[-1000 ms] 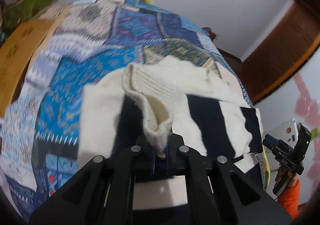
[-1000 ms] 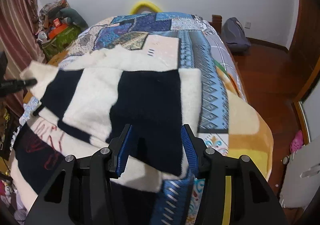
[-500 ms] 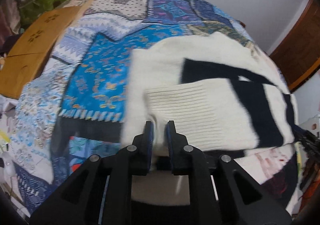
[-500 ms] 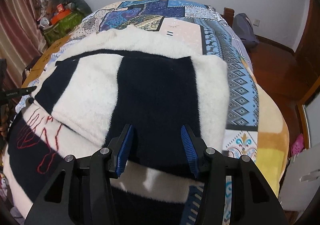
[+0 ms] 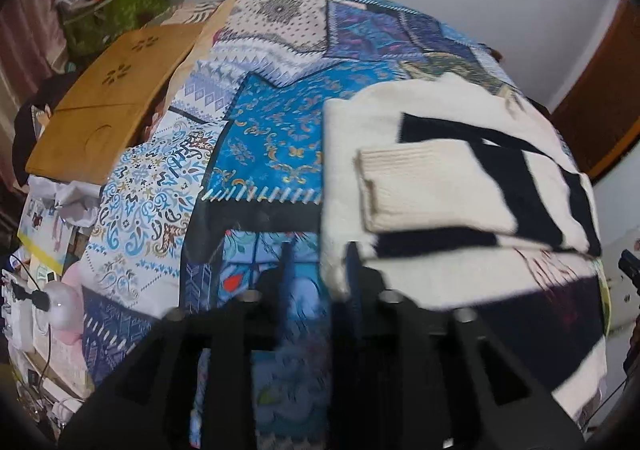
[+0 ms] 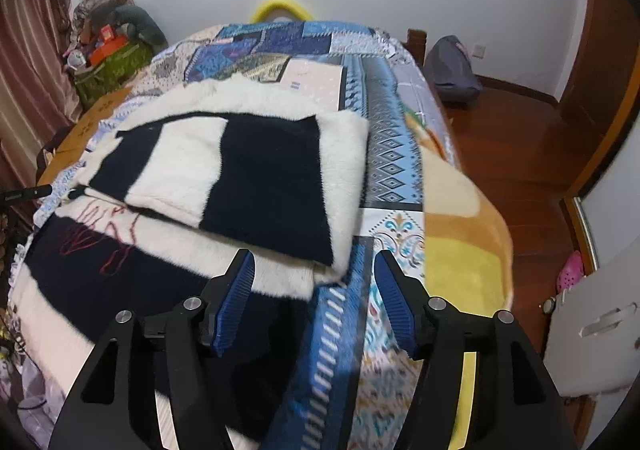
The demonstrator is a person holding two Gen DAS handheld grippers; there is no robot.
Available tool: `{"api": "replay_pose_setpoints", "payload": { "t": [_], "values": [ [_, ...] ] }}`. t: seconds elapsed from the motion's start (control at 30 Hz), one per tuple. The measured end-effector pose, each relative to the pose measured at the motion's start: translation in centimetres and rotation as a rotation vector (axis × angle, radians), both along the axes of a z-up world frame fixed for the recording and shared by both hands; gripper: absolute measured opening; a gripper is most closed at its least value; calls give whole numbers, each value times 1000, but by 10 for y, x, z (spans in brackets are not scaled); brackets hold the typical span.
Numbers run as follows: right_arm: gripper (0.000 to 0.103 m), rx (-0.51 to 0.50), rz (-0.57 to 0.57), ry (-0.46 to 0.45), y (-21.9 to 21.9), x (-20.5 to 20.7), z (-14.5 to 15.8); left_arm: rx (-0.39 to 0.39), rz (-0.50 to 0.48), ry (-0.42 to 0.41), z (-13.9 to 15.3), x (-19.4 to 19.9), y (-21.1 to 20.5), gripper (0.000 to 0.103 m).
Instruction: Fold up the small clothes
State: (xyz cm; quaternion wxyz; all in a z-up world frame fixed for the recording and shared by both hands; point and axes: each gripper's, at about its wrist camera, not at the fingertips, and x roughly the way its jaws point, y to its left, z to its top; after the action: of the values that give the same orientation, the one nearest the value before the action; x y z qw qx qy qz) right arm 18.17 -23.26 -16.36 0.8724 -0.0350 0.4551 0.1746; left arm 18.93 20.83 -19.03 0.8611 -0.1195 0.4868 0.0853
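Note:
A white and black striped fuzzy sweater [image 5: 460, 178] lies folded on the patchwork bed; its ribbed cuff [image 5: 404, 186] lies flat across the top. It also shows in the right wrist view [image 6: 248, 178], with red stitching on its lower part. My left gripper [image 5: 320, 262] is open and empty, just off the sweater's near left edge. My right gripper [image 6: 312, 270] is open and empty, just in front of the sweater's near right corner.
The blue patchwork bedspread [image 5: 264, 130] covers the bed. A wooden board [image 5: 116, 94] and a green box of clutter [image 5: 116, 6] stand to the left. A yellow blanket edge [image 6: 472, 242], wooden floor and a grey bag [image 6: 452, 70] lie to the right.
My left gripper let go of the ribbed cuff, which now lies flat on the sweater, and drew back to the left. My right gripper drew back off the sweater's corner.

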Motion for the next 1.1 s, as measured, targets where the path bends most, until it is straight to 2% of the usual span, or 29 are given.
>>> {"api": "replay_pose_setpoints", "payload": {
  "t": [0.07,0.17,0.37,0.43,0.5,0.57,0.6,0.63,0.67,0.7,0.73,0.77,0.87,1.1],
  "values": [
    [67,8,7,-15,-1,-10,7,7,-19,-12,6,-9,-10,53],
    [70,25,28,-12,0,-26,7,-1,-57,-10,6,-27,-27,59],
    [70,2,90,86,13,-54,-28,-46,-79,77,-23,-62,-42,60],
    [70,-13,112,113,14,-65,-39,-78,-68,71,-26,-74,-40,61],
    [69,7,126,131,13,-71,-45,-114,-62,66,-26,-85,-38,61],
    [56,66,123,167,9,-70,-47,-141,-79,65,-25,-93,-40,60],
    [41,111,125,193,6,-69,-48,-145,-91,64,-25,-96,-43,57],
    [33,163,129,223,5,-67,-50,-150,-113,60,-23,-98,-47,53],
    [32,193,123,242,4,-65,-53,-155,-128,55,-22,-100,-51,39],
    [24,196,126,237,5,-64,-53,-166,-141,54,-21,-100,-54,20],
    [15,198,133,232,7,-65,-53,-187,-153,54,-20,-100,-56,13],
    [13,203,138,225,9,-65,-50,-203,-159,52,-19,-98,-58,12],
    [12,207,145,188,16,-61,-39,-178,-172,21,-5,-90,-63,11],
    [11,230,166,64,21,-28,4,-168,-188,-108,48,-48,-59,11]
  ]
}}
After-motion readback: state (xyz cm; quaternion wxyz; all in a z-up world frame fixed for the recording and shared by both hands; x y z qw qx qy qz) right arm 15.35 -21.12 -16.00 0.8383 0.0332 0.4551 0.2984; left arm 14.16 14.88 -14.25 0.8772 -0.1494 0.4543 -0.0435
